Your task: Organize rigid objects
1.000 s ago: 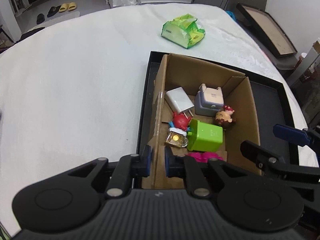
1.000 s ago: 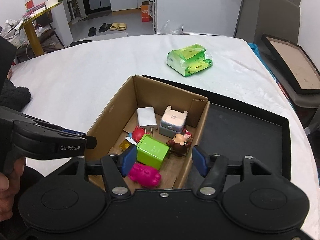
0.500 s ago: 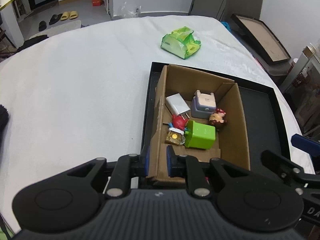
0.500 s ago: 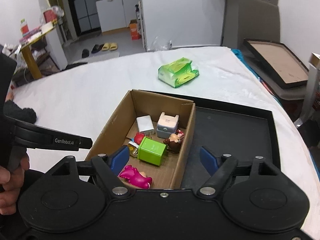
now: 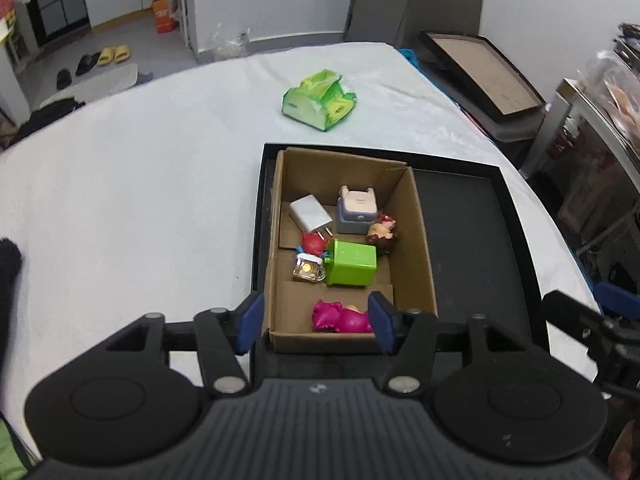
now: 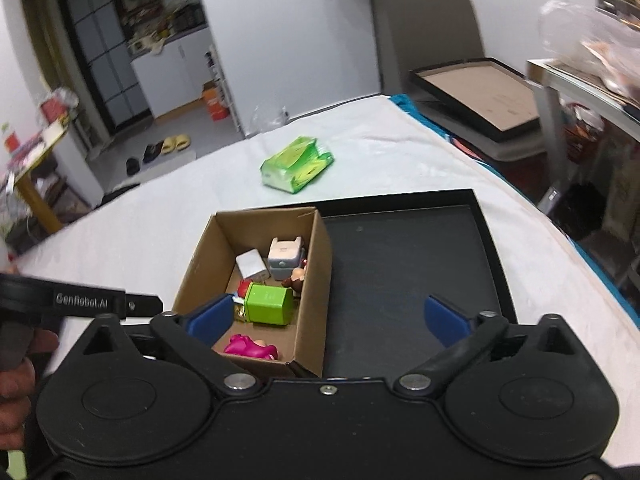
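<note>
A cardboard box (image 5: 420,240) stands in the left part of a black tray (image 5: 480,240) on the white table. In it lie a white charger (image 5: 310,214), a grey-pink cube toy (image 5: 357,210), a small doll (image 5: 382,234), a red toy (image 5: 313,243), a green block (image 5: 352,263), a clear padlock-like piece (image 5: 307,272) and a pink toy (image 5: 340,317). My left gripper (image 5: 314,322) is open and empty, above the box's near edge. My right gripper (image 6: 328,318) is open and empty, held above the box (image 6: 316,280) and tray (image 6: 400,272).
A green tissue pack (image 5: 318,100) lies on the white table beyond the tray. A framed board (image 5: 480,68) leans at the far right off the table. The tray's right half (image 6: 420,264) holds nothing. The left gripper's handle (image 6: 80,304) shows at the left of the right wrist view.
My left gripper has let go of the box's near wall and opened, drawing back. My right gripper has opened wider and risen away from the box.
</note>
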